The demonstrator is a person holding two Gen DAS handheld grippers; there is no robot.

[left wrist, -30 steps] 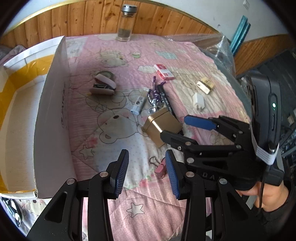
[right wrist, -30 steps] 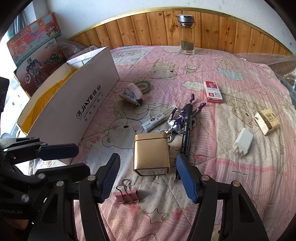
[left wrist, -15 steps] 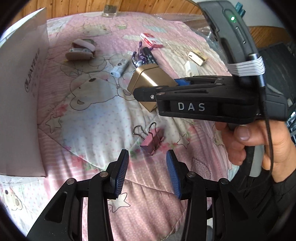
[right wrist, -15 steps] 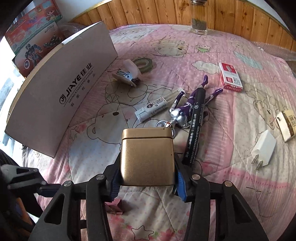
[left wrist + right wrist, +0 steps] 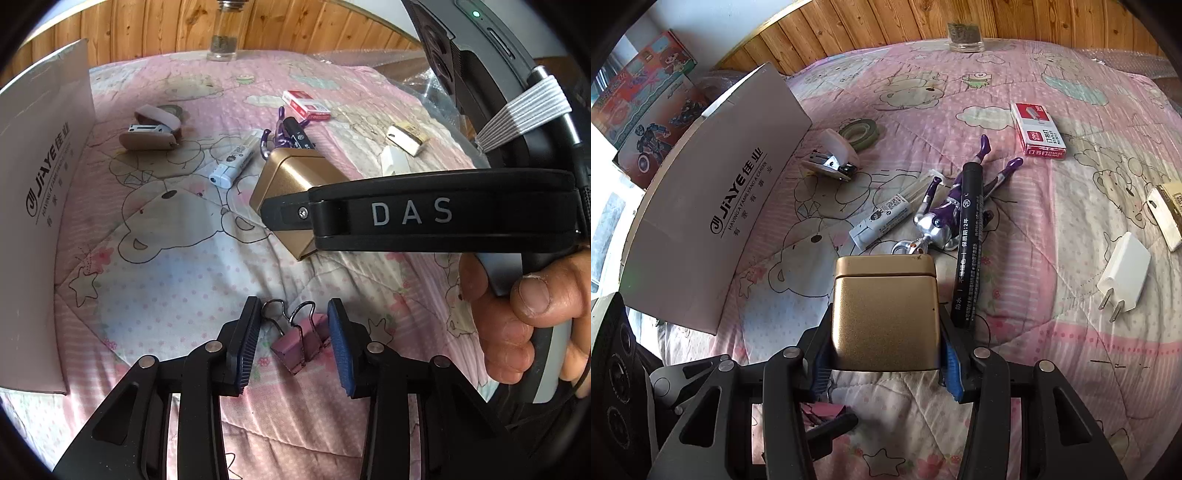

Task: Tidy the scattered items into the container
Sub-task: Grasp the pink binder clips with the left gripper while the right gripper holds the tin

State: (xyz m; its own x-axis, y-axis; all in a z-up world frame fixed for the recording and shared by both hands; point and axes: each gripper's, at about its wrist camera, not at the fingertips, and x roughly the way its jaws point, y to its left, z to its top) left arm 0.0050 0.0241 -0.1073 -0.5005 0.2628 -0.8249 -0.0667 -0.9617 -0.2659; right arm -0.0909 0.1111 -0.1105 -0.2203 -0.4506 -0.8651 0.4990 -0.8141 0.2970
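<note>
A gold tin box (image 5: 884,314) sits between the fingers of my right gripper (image 5: 886,354), which is shut on its sides; the tin also shows in the left wrist view (image 5: 291,181). A pink binder clip (image 5: 301,341) lies on the pink quilt between the open fingers of my left gripper (image 5: 293,341), not touched by either pad. The white cardboard container (image 5: 713,206) stands at the left, also seen in the left wrist view (image 5: 40,177); its inside is hidden.
Scattered on the quilt: a stapler (image 5: 831,158), tape roll (image 5: 858,133), white glue tube (image 5: 882,221), purple figure keychain (image 5: 945,214), black marker (image 5: 969,240), red staple box (image 5: 1038,129), white charger (image 5: 1124,277), a gold-white small box (image 5: 1165,214). A glass jar (image 5: 964,35) stands at the headboard.
My right gripper moved forward and closed on the gold tin. My left gripper dropped down and forward until the binder clip lay between its open fingers.
</note>
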